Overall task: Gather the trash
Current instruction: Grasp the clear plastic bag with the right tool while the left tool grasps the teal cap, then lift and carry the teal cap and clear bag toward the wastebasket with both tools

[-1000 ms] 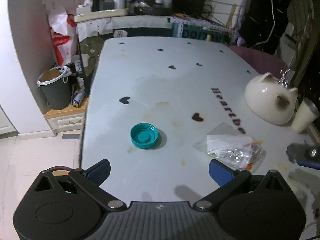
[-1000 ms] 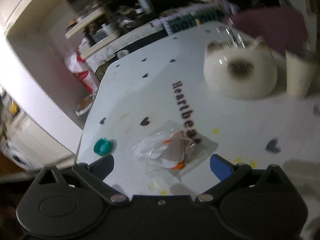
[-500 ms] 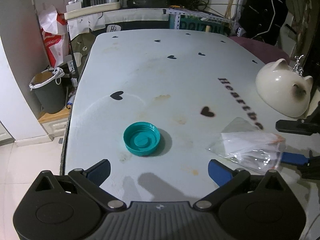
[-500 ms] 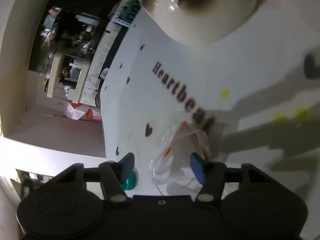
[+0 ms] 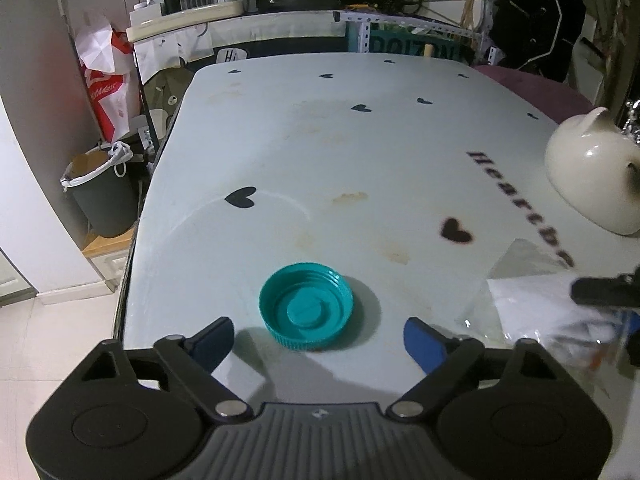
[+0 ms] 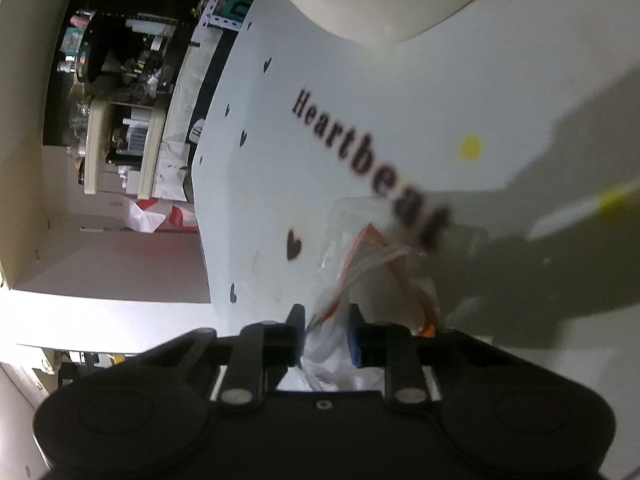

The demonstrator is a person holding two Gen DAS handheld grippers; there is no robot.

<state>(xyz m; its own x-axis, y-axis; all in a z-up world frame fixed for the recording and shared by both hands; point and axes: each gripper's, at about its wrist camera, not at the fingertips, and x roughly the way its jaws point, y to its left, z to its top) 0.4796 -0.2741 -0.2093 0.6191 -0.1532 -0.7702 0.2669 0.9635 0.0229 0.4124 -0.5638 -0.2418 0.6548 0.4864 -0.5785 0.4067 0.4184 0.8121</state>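
Observation:
A teal bottle cap (image 5: 306, 306) lies open side up on the pale heart-printed table (image 5: 320, 140). My left gripper (image 5: 318, 338) hovers just in front of it, jaws wide and closing, the cap ahead of the gap and untouched. To the right lies a clear plastic bag (image 5: 532, 308) with white and orange scraps inside. My right gripper (image 6: 325, 328), rolled onto its side, is closing on that plastic bag (image 6: 360, 272), whose crumpled near end is pinched between the blue pads. One of its dark fingers (image 5: 600, 292) shows at the left wrist view's right edge.
A cream cat-eared ceramic bowl (image 5: 592, 176) sits upside down at the table's right side, close behind the bag. On the floor left of the table stands a dark bin with a white liner (image 5: 100, 192), with a red and white sack (image 5: 108, 84) behind it. Cluttered shelves line the far wall.
My left gripper came down and forward toward the cap and its jaws narrowed a little. My right gripper rolled sideways, dropped to the bag and closed from wide open onto it.

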